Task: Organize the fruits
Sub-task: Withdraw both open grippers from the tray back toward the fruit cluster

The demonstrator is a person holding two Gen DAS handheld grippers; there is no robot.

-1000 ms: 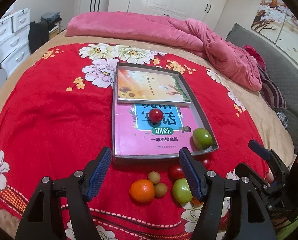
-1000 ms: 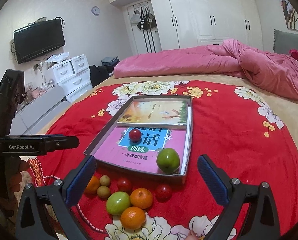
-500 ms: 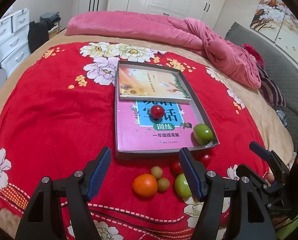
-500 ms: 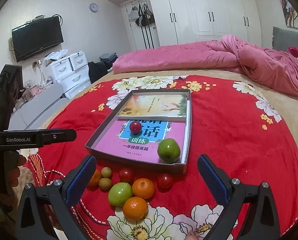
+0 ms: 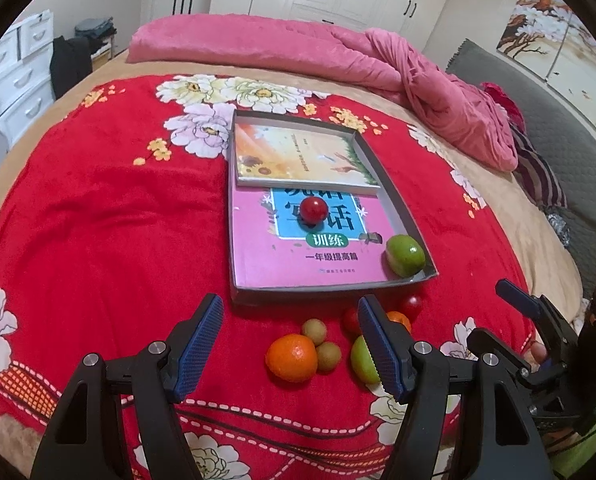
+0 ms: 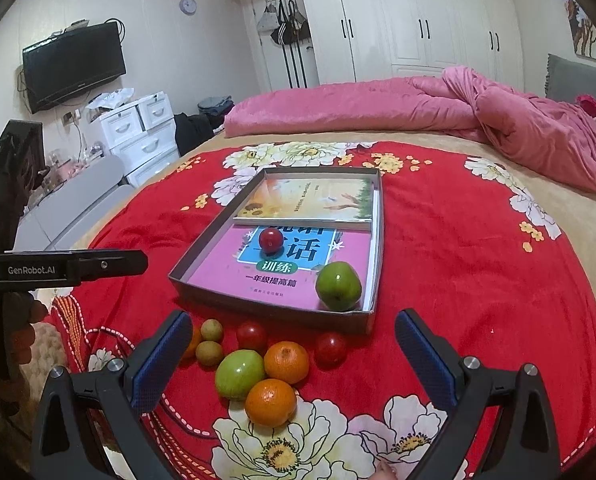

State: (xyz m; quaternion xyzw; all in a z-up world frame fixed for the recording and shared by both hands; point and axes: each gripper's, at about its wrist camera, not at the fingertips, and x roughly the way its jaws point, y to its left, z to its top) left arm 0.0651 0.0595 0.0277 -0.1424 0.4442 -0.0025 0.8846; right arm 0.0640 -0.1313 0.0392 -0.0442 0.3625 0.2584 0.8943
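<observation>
A grey shallow box (image 5: pixel 402 204) (image 6: pixel 201 256) lies on the red flowered bedspread with two books, a red tomato (image 5: pixel 314 209) (image 6: pixel 271 240) and a green apple (image 5: pixel 405 255) (image 6: pixel 338 286) inside. In front of it lie loose fruits: oranges (image 5: pixel 291 357) (image 6: pixel 286 362), a green apple (image 6: pixel 239 374) (image 5: pixel 362 360), two small brown fruits (image 5: pixel 314 330) (image 6: pixel 211 330) and red tomatoes (image 6: pixel 251 336) (image 5: pixel 411 306). My left gripper (image 5: pixel 287 346) is open and empty above the orange. My right gripper (image 6: pixel 293 356) is open and empty above the pile.
A pink quilt (image 5: pixel 338 52) lies bunched at the bed's far side. White drawers (image 6: pixel 137 132) and a wall television (image 6: pixel 73 64) stand to the left. A grey headboard (image 5: pixel 538 120) is on the right.
Both grippers have drawn back slightly and risen, so the box and loose fruits sit a little farther away. Both jaws stay open. No fruit has moved.
</observation>
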